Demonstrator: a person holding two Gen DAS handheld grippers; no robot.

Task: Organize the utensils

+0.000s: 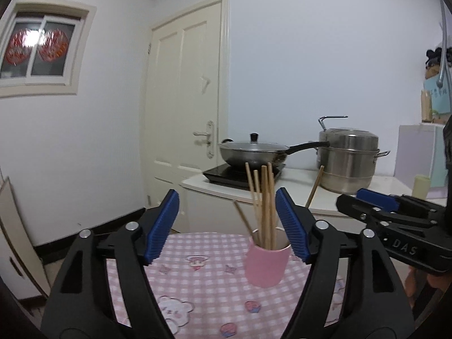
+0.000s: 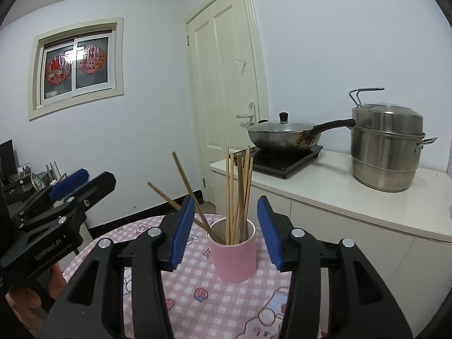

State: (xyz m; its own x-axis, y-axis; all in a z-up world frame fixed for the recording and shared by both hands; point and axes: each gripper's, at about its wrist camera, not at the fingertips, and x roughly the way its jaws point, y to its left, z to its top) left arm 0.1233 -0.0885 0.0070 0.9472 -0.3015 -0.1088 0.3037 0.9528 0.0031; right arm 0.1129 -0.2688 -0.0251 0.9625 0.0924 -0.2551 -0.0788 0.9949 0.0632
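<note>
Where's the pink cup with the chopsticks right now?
In both wrist views the pink cylindrical cup stands upright on the pink checked tablecloth, just ahead of both open grippers, holding the wooden chopsticks.

Left gripper (image 1: 227, 220), lower centre of its own wrist view, is held with jaws parted and nothing pressed between the blue pads (image 1: 163, 227); right gripper (image 2: 223, 230), lower centre of its view, is likewise held apart, less widely; each is seen at the other frame's edge.
</note>
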